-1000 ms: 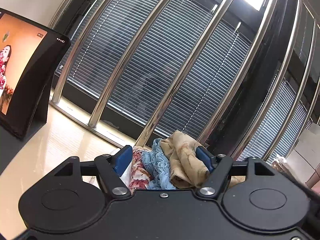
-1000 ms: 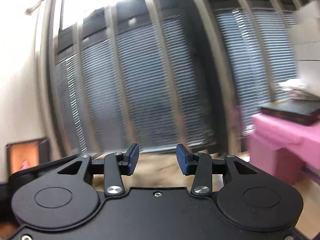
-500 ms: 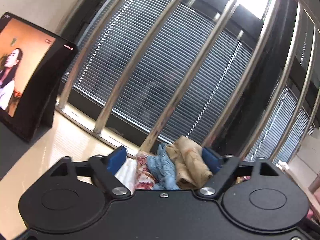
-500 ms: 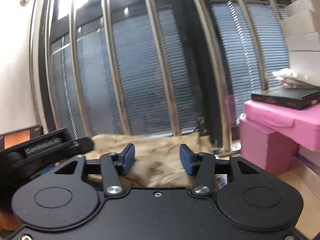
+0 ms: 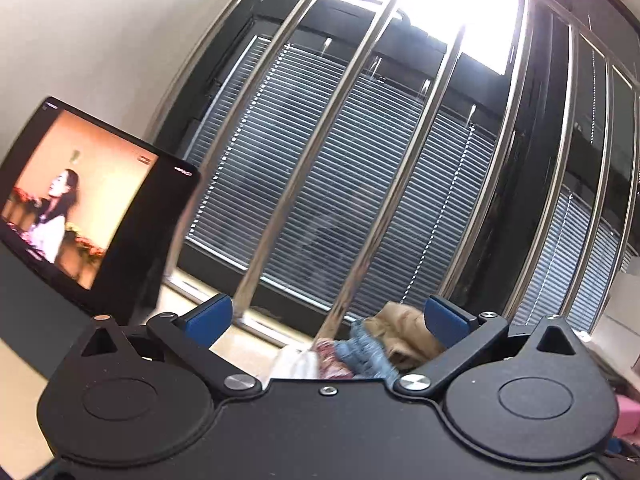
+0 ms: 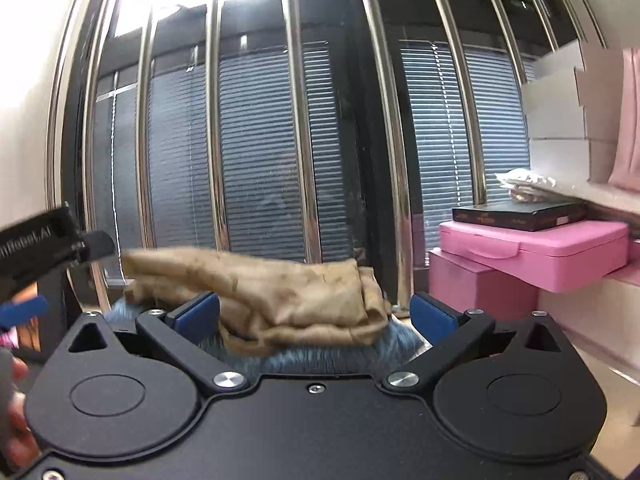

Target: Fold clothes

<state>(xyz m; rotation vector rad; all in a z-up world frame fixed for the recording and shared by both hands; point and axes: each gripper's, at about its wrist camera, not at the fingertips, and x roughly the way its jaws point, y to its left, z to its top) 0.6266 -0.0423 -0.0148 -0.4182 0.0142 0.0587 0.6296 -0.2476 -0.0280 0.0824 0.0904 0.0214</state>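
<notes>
My left gripper (image 5: 328, 318) stood wide open with nothing between its blue pads (image 5: 208, 316), raised and tipped toward the window. Low between its fingers I saw the pile of clothes (image 5: 372, 346) bunched together: a tan piece on the right, a fuzzy blue one in the middle, a red flowered one and something white on the left. None of it touched the pads. My right gripper (image 6: 316, 314) was also spread wide and held nothing; the folded tan cloth (image 6: 272, 292) lay ahead of it on top of the blue fuzzy garment (image 6: 304, 362), filling the gap between the fingers, though I could not tell whether the pads brushed it. In the right wrist view the tip of my left gripper showed at the left edge, just beside the tan cloth's far end. A tablet (image 5: 76, 196) playing a video stood on the table (image 5: 16, 420) to the left. Pink boxes (image 6: 532, 252) with a dark flat box (image 6: 520, 214) on top sat to the right, near the window bars (image 6: 304, 152).
</notes>
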